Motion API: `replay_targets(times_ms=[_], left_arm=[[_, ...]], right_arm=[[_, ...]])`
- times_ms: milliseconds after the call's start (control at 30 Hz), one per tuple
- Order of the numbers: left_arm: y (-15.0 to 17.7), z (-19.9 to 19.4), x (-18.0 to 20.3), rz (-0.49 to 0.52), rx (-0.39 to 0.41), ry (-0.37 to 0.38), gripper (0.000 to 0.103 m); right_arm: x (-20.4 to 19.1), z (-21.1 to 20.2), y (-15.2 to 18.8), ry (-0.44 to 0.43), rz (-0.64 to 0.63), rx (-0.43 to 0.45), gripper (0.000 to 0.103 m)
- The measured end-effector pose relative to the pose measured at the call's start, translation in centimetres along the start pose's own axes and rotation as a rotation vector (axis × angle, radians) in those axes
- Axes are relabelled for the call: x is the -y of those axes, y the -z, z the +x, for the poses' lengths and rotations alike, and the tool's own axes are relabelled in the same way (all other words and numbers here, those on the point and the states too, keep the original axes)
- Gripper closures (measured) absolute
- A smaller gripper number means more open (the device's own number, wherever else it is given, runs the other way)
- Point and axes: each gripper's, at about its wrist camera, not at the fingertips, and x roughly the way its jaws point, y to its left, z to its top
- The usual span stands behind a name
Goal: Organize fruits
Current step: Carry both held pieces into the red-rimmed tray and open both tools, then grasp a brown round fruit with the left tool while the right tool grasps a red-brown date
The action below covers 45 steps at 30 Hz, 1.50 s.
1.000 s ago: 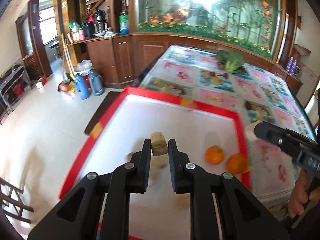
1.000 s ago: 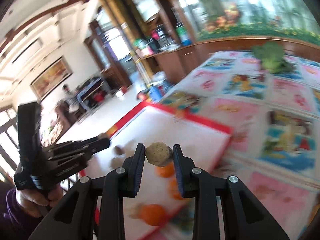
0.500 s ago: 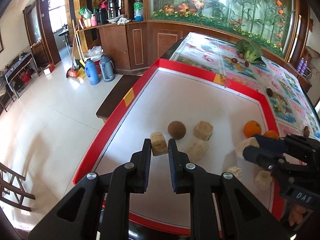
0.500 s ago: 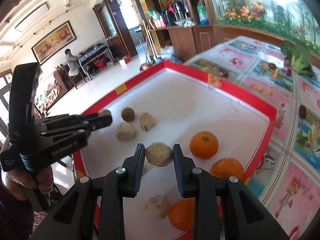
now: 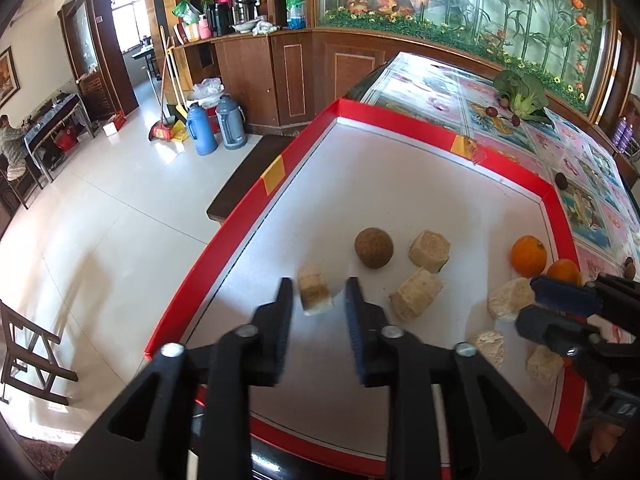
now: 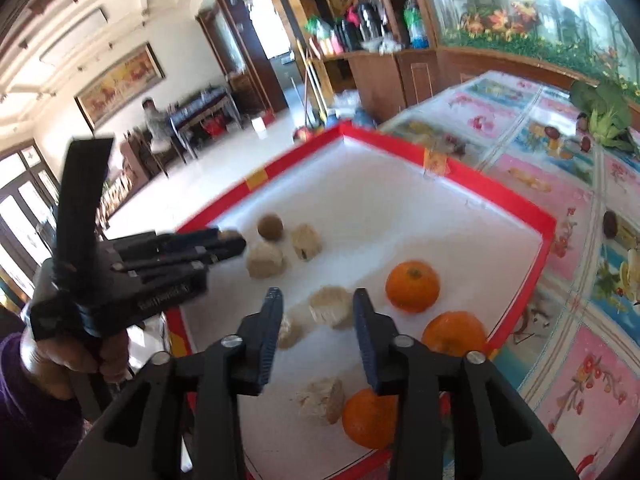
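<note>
A: Left wrist view first. What's the left hand-held gripper [image 5: 318, 306] doing?

B: Its jaws are spread, with a tan block [image 5: 315, 290] between them, close to the left finger and clear of the right. Whether it rests on the white tray [image 5: 420, 184] I cannot tell. Its long axis runs away from the camera, tilted slightly left.

A: Around it?

B: A brown ball [image 5: 373, 248] just beyond, then two more tan blocks [image 5: 429, 245] [image 5: 416, 294] to the right, angled differently. Two oranges [image 5: 528, 255] sit by the tray's right red rim. The right hand-held gripper [image 5: 560, 308] comes in from the right beside another block [image 5: 507, 299].

A: Right wrist view?

B: The right hand-held gripper [image 6: 317, 310] is also wide open, with a block [image 6: 331, 306] on the tray between its fingers, blurred. Three oranges [image 6: 412, 287] [image 6: 454, 332] [image 6: 370, 416] lie to the right, the nearest one touching another block [image 6: 321, 400]. The left hand-held gripper [image 6: 224, 246] reaches in from the left, near the ball [image 6: 270, 225].

A: Beyond the tray?

B: A leafy vegetable [image 6: 604, 116] at the far end of the counter [image 6: 568, 200].
</note>
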Motion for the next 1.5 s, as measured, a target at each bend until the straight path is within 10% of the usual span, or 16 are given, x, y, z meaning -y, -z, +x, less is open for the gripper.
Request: replay_targets(times_ms=[667, 967, 1500], left_arm=[[-0.4, -5.3, 16.1, 0.306, 0.063, 0.179, 0.051], [0.3, -4.5, 27.2, 0.450, 0.022, 0.321, 0.051], [1.4, -2.1, 38.9, 0.548, -0.041, 0.447, 0.051]], right_arm=[[14.5, -14.5, 2.3, 0.219, 0.301, 0.277, 0.062], [23.0, -20.4, 6.7, 0.323, 0.446, 0.176, 0.062], [26.0, -22.0, 7.9, 0.322, 0.567, 0.144, 0.062]])
